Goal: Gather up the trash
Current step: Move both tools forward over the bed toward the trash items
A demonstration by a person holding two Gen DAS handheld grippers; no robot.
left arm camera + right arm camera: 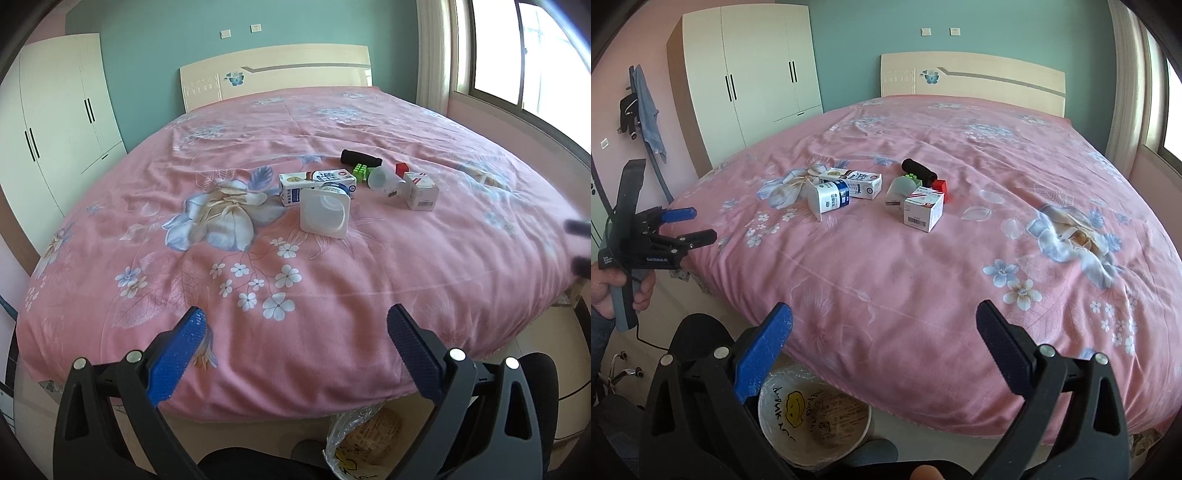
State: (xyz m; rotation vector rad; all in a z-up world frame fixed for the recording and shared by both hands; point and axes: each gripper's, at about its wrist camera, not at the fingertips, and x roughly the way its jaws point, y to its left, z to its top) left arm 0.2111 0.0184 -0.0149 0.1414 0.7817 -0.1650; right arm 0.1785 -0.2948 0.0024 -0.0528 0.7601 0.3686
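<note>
Left wrist view: the left tongs (295,325) are hovering over the near edge of the bed (369,295), jaws standing wide apart and gripping nothing. The trash is lying in a cluster at 12 to 1 o'clock, well apart from the tongs: a white yogurt cup (325,216) on its side is touching a milk carton (317,184) behind it; a small white box (421,190) is sitting at 1 o'clock, with a clear cup (382,179), a green block (361,171), a red block (402,168) and a black cylinder (361,158) near it. A lined bin (364,435) is showing at 6 o'clock, below the bed edge.

Right wrist view: the right tongs (884,319) are also standing wide apart, empty, over the bed edge. The left tongs (701,223) are showing at 9 o'clock, held in a hand (613,291). The trash cluster is lying at 12 o'clock; the bin (812,417) is sitting at 6 to 7 o'clock.
</note>
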